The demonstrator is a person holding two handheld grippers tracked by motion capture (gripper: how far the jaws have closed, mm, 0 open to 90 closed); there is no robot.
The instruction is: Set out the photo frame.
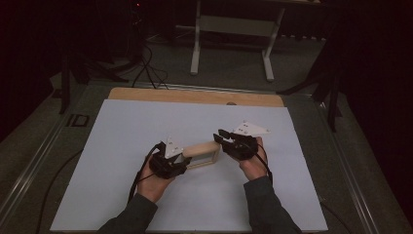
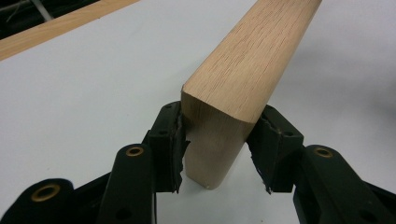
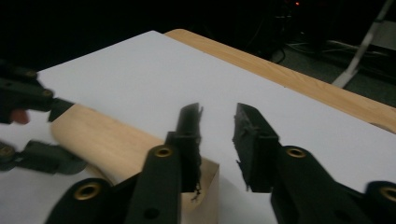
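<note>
- The left gripper [image 2: 215,140] has its jaws clamped on the near corner of the wooden frame [image 2: 243,79], one pad on each side of the rounded upright; in the left gripper view the top rail runs away from the jaws toward one o'clock.
- The right gripper [image 3: 217,144] stands with its jaws apart and nothing between them; in the right gripper view the frame's corner sits just below the left jaw, and the rail stretches off toward nine o'clock, where the other gripper's jaws hold its far end.
- In the high view the wooden frame [image 1: 202,153] stands on the white sheet of the desk [image 1: 146,95], near its middle, its long axis running from about eight o'clock at the left gripper [image 1: 170,163] to about two o'clock at the right gripper [image 1: 226,139].
- The frame thus lies between the two hands, the left one already on it, the right one just beside its free end.
- Judging from this, a grasp by the right gripper would call for a short shift toward the frame, so that the open jaws straddle the end corner.
</note>
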